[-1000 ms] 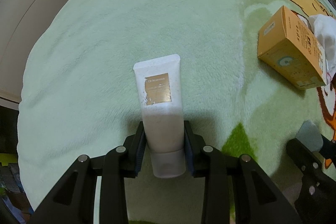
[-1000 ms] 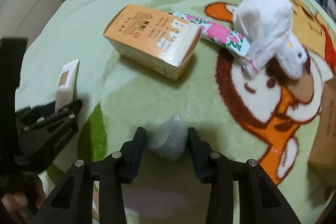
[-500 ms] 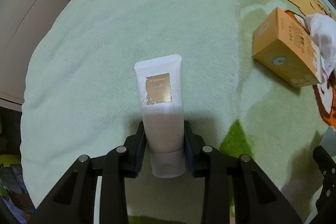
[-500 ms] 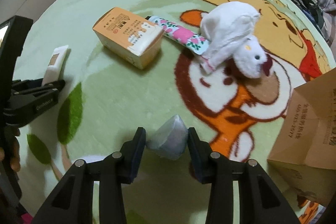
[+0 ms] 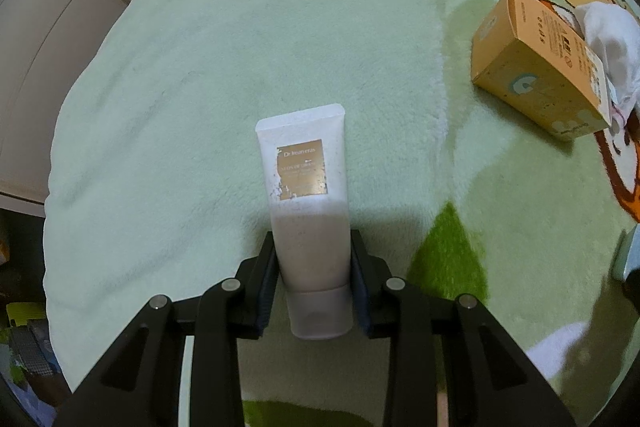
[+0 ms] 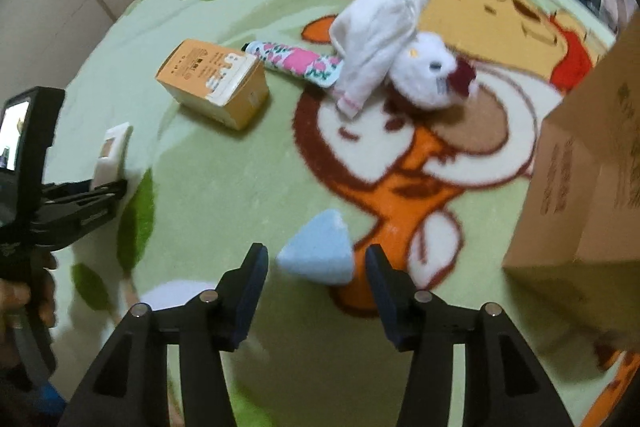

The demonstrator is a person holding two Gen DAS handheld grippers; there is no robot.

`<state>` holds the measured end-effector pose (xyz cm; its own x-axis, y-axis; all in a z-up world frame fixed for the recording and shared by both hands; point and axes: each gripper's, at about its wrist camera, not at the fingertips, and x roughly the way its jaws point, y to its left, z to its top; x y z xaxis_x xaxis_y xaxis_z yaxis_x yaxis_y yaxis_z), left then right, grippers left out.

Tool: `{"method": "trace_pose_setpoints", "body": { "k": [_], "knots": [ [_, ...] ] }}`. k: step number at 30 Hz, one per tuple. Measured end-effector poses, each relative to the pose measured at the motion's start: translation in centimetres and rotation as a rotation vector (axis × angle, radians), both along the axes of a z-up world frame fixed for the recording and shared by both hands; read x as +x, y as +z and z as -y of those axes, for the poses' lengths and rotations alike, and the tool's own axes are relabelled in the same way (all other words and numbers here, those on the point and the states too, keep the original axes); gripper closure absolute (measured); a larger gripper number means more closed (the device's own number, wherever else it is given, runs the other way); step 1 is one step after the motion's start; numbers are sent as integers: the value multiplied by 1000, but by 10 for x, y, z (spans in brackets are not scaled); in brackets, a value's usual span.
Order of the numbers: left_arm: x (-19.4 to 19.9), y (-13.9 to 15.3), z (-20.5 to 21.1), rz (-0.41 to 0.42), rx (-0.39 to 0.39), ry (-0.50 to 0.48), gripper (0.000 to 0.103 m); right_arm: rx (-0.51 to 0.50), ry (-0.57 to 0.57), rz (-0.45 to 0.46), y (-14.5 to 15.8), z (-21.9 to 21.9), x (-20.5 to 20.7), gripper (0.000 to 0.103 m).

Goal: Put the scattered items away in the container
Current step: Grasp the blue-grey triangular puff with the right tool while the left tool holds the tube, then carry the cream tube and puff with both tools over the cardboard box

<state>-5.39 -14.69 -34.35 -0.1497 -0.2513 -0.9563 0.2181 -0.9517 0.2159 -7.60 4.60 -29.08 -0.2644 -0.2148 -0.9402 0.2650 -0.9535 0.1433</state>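
My left gripper (image 5: 314, 279) is shut on a white cream tube (image 5: 306, 179) with a gold label, gripping it just above the cap, over the green blanket. My right gripper (image 6: 316, 267) is open; a light blue wedge sponge (image 6: 320, 251) sits between its fingers with gaps on both sides. The brown cardboard box (image 6: 588, 179) stands at the right. An orange carton (image 6: 214, 83), a floral tube (image 6: 296, 61), a white sock (image 6: 376, 35) and a white plush toy (image 6: 428, 75) lie on the blanket ahead. The left gripper also shows at the left of the right wrist view (image 6: 100, 187).
The cartoon-print blanket (image 5: 280, 47) covers the bed; its edge drops off at the left toward pale cabinets (image 5: 60, 7). The orange carton (image 5: 540, 83) and the sock (image 5: 612, 31) show at the right of the left wrist view.
My right gripper has opened and the blue sponge now sits loose between its fingers; it has swung right, closer to the cardboard box. The left gripper still holds the tube.
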Motion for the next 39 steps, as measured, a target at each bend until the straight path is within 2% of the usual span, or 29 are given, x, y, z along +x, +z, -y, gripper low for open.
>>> {"method": "trace_pose_setpoints", "body": {
  "k": [7,12,14,16,25,27,29,31,32,34,36,39],
  "knots": [
    [7,3,-2,3,-7,-6,70,2,-60,38,-14,2,-7,51],
    [15,2,-4,3,-6,-4,70,64,-45,46,-24,12,-15,51],
    [20,2,-5,2,-5,-5,70,77,-22,24,-21,15,-15,52],
    [25,1,-6,0,-4,-7,70,83,-11,20,-18,16,-14,61],
    [43,5,-13,-8,-9,-14,71,82,18,40,-1,11,-3,61],
    [48,13,-26,-5,-14,-14,71,82,21,38,6,10,2,61],
    [46,15,-34,1,-14,-11,71,82,24,34,14,9,6,61],
    [0,7,-49,4,-14,-6,71,82,28,30,23,8,10,61],
    [-1,11,-55,4,-14,-2,71,82,30,25,28,7,11,61],
    [3,40,-48,1,-7,4,71,78,31,18,36,7,18,61],
    [-9,54,-55,-9,4,11,71,73,30,4,48,8,35,61],
    [-1,83,-35,-28,19,22,71,63,28,-21,57,-11,19,61]
  ]
}}
